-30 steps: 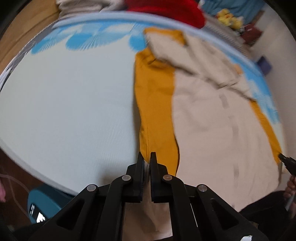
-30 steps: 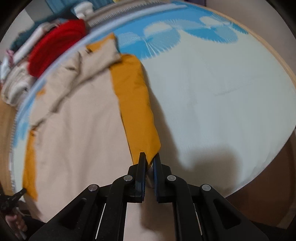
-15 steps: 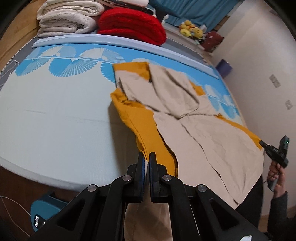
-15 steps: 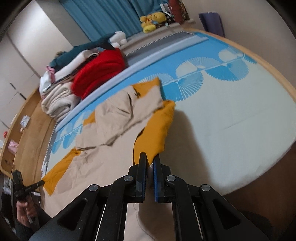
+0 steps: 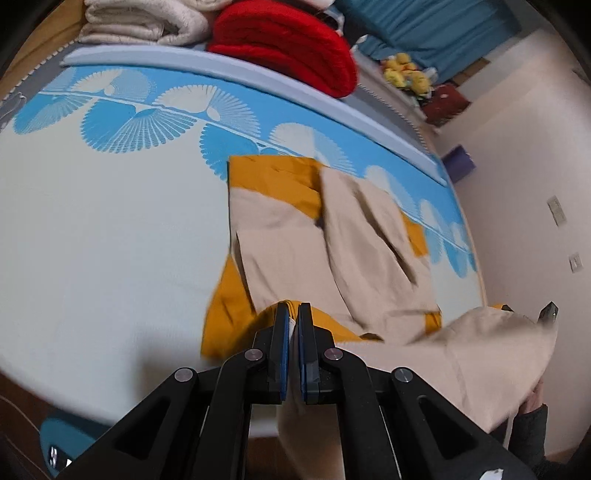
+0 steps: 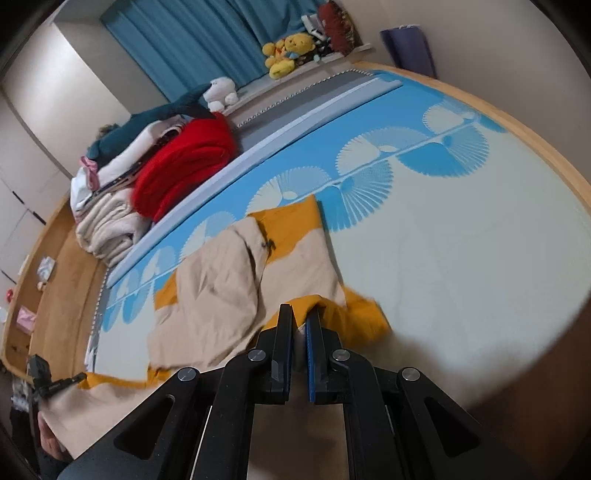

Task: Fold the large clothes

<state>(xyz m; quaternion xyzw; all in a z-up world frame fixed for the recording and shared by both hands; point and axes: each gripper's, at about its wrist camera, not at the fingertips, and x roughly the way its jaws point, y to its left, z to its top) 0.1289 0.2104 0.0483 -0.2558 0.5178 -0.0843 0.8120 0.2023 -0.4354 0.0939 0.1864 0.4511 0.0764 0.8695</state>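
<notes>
Large beige garment with mustard-orange lining (image 5: pixel 288 236), far half flat on the bed, near hem raised: left claw (image 5: pixel 290 314) and right claw (image 6: pixel 299 314) each clamped shut on a hem corner. Risk: thin fabric slipping from either pinch, or uneven carry skewing the fold. Setting: pale mattress cover with blue fan print (image 5: pixel 110 221), folded red blanket (image 5: pixel 280 40) and cream blankets (image 5: pixel 144 22) beyond, teal curtains (image 6: pixel 184 40).

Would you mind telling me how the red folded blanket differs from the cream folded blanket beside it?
The red folded blanket is vivid and has a fuzzy surface, while the cream folded blanket is pale and smoother. In the right wrist view, other linens are stacked beside the red one and above the cream one. Both lie folded beyond the mattress's far edge.
</notes>
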